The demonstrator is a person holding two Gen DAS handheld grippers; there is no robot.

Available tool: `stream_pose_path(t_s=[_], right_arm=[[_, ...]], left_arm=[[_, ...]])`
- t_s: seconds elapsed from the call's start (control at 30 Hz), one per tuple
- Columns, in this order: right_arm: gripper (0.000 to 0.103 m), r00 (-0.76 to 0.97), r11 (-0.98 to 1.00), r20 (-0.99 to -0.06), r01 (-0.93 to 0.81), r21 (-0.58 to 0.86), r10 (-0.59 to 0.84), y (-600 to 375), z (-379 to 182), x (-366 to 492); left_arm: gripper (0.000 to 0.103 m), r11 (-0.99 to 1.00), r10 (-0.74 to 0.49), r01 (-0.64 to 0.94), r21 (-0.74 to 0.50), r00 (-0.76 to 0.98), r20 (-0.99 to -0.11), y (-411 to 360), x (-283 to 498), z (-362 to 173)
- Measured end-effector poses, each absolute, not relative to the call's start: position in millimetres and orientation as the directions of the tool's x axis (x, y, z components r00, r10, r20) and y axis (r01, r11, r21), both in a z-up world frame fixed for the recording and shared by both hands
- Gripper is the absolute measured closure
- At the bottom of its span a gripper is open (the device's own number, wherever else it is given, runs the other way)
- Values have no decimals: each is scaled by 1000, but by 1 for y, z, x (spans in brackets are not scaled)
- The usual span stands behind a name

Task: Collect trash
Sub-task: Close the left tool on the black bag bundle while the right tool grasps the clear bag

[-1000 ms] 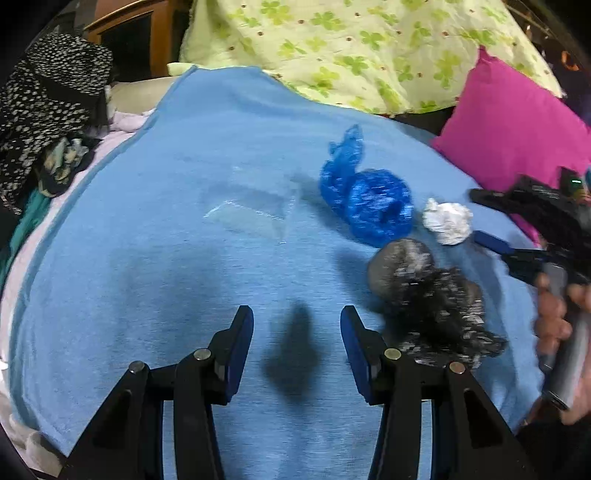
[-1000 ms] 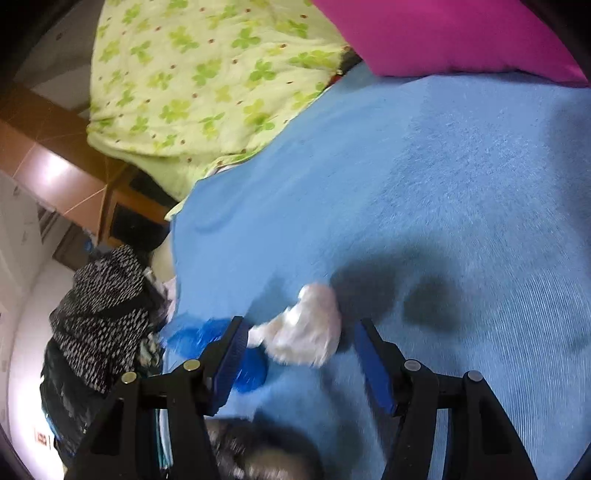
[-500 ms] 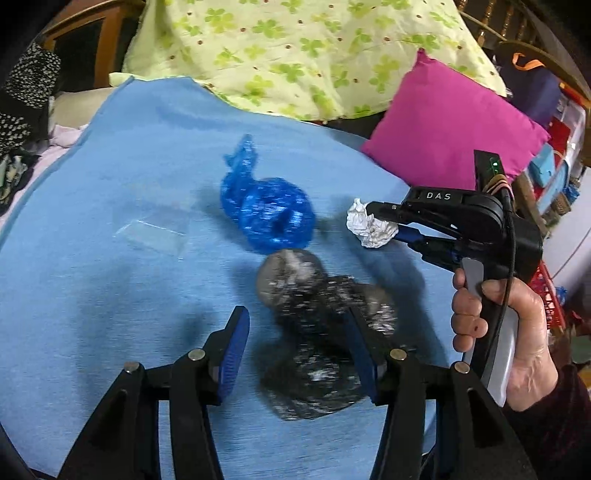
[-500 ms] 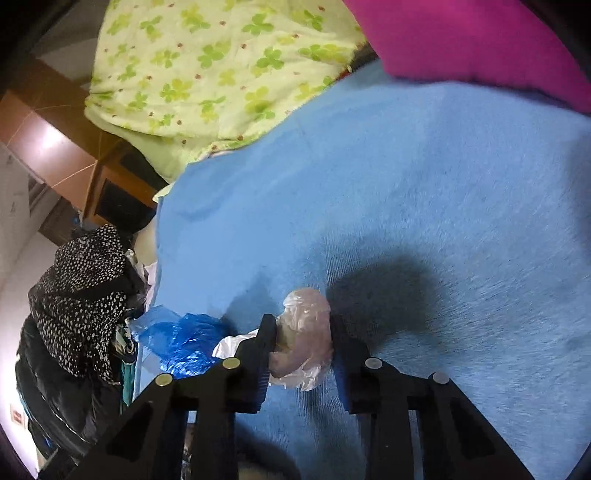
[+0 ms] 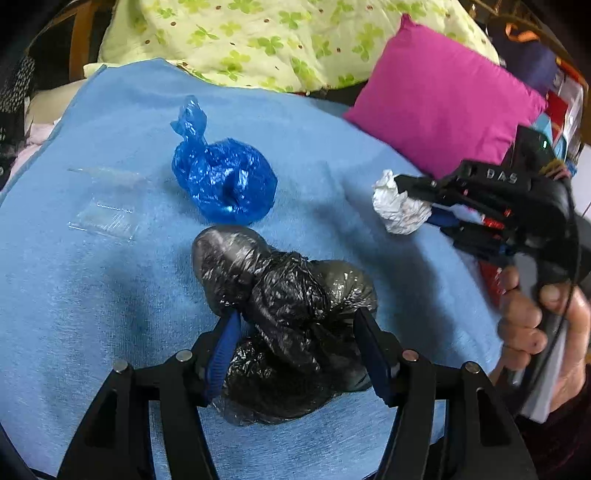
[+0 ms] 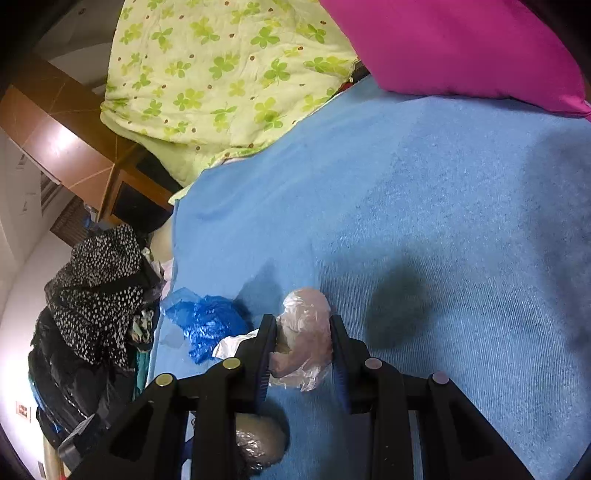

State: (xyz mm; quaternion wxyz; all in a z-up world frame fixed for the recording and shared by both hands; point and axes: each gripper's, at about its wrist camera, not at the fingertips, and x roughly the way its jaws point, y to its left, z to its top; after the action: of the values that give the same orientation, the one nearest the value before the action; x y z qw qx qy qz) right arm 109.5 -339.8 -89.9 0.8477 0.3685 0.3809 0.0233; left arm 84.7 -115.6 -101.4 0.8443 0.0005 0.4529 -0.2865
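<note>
A crumpled black plastic bag [image 5: 288, 310] lies on the blue blanket [image 5: 74, 295]. My left gripper [image 5: 295, 321] straddles the bag, its jaws opening and one finger on each side. Behind the black bag sits a knotted blue plastic bag [image 5: 225, 181], with a flat clear plastic piece [image 5: 103, 218] to its left. My right gripper [image 6: 303, 332] is shut on a white crumpled wad [image 6: 306, 314] and holds it above the blanket. From the left wrist view that wad [image 5: 395, 206] shows in the right gripper [image 5: 413, 201], held by a person's hand [image 5: 528, 325].
A pink cushion [image 5: 443, 99] and a green clover quilt [image 5: 277, 33] border the blanket's far side. A pile of black spotted clothes [image 6: 96, 280] hangs off its left edge, beside wooden furniture [image 6: 55, 140]. The blue bag [image 6: 210, 325] lies left of the right gripper.
My left gripper has swung right from bare blanket onto the black bag and spread its jaws around it. My right gripper has closed on the white wad and lifted it.
</note>
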Motion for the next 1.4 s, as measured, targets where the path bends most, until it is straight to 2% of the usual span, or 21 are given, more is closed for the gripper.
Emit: stream_pose_path(t_s=[0.2,0.37,0.43,0.47,0.5,0.7,0.9,1.07,1.13,1.2,1.4], right_arm=[[70,604,738,-693,242,630,394,-326,-106,120],[68,573,757,-720,245,606,391,-321,-107,122],[61,589,756,-715,250,605,377,-324,-105,119],[44,596,755,-711,251,606,372,-326,-104,119],[38,612,753,-702,250,609,364,-328,-101,116],[38,704,779,-627,170,604,333,-325,-75,104],[39,665,819,-686,194,541,296,-314,-79,110],[40,633,836,-725,218,505,273,-317,-88,113],[40,621,835,-737,232,498,267,-320,-92,113],[40,617,828,-740,245,505,268,-324,-94,112],[40,619,814,-729,239,529,292,-330,-95,109]], left_arm=[[39,838,-479,480,-258,422,-770,-112,92,-103],[39,846,-469,467,-258,420,-777,-98,97,-106],[39,850,-460,465,-248,424,-780,-94,99,-106],[39,853,-452,462,-241,427,-783,-90,100,-107],[39,856,-447,459,-237,429,-785,-86,101,-107],[39,890,-407,397,-225,467,-785,-56,108,-107],[39,893,-442,327,-308,513,-736,-24,109,-98],[37,858,-500,401,-320,515,-696,-43,97,-84],[28,847,-513,439,-301,520,-683,-61,92,-81],[25,844,-512,457,-282,528,-678,-77,90,-79],[25,860,-456,459,-222,499,-737,-106,91,-91]])
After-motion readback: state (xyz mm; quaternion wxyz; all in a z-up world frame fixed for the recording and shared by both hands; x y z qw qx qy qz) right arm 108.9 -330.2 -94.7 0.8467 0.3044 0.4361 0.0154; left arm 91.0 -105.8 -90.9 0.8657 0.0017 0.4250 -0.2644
